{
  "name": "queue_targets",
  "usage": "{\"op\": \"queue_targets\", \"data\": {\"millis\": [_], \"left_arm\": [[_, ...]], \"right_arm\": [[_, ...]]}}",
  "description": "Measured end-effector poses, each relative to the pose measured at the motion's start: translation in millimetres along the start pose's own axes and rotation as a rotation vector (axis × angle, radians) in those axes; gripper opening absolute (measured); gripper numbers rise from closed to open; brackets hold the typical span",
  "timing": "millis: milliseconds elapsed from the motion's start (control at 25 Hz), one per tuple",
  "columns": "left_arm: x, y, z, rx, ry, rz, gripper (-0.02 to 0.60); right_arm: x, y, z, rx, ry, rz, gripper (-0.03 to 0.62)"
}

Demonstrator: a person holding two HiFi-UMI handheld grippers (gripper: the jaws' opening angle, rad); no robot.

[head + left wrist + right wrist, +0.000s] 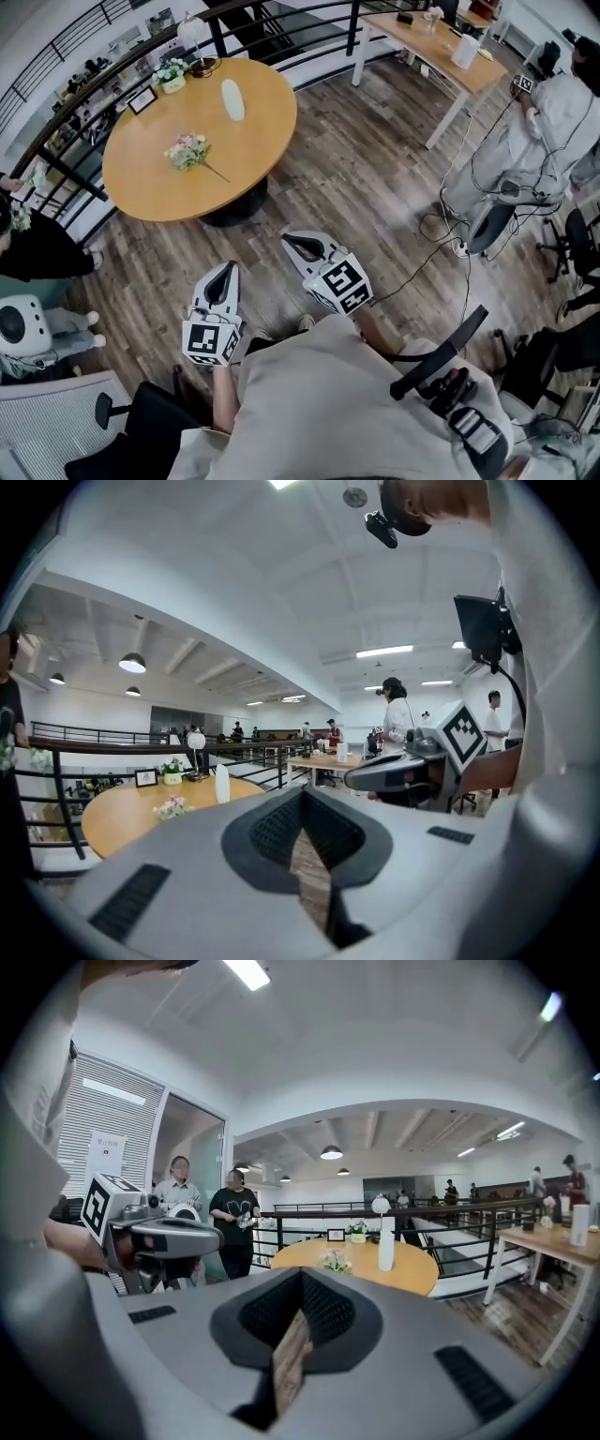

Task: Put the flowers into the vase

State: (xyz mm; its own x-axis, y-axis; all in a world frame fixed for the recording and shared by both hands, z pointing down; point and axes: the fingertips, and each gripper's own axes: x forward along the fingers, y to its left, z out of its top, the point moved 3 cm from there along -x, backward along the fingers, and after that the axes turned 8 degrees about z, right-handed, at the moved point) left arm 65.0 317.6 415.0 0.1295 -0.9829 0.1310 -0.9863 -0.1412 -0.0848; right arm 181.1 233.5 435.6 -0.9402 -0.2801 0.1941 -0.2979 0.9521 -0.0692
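Observation:
A small bouquet of pale flowers [187,150] lies on the round wooden table [150,187], its stem pointing right. A tall white vase [232,99] stands upright on the table beyond it. My left gripper [225,268] and right gripper [292,240] hover over the wood floor short of the table, both pointing toward it. Both are shut with nothing between their jaws. The left gripper view shows the flowers [172,806] and vase [222,784] far ahead at the left. In the right gripper view, the flowers [335,1260] and vase [385,1243] are straight ahead.
A potted plant [171,75], a picture frame [142,99] and a lamp [194,37] stand at the table's far edge, by a black railing [84,84]. A long desk [441,42] is at the back right. People [553,131], chairs and floor cables [441,234] are at the right.

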Motion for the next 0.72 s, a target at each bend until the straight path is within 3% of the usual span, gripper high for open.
{"op": "queue_targets", "data": {"millis": [280, 520, 720], "left_arm": [[3.1, -9.2, -5.7, -0.003, 0.011, -0.010, 0.006], [10.3, 10.9, -13.5, -0.032, 0.014, 0.004, 0.006], [38.8, 34.7, -17.0, -0.049, 0.012, -0.028, 0.006]], "right_arm": [[-1.8, -0.2, -1.6, 0.007, -0.012, 0.023, 0.006], [21.4, 2.1, -6.9, 0.005, 0.027, 0.041, 0.006], [48.5, -13.8, -1.4, -0.002, 0.046, 0.025, 0.006]]}}
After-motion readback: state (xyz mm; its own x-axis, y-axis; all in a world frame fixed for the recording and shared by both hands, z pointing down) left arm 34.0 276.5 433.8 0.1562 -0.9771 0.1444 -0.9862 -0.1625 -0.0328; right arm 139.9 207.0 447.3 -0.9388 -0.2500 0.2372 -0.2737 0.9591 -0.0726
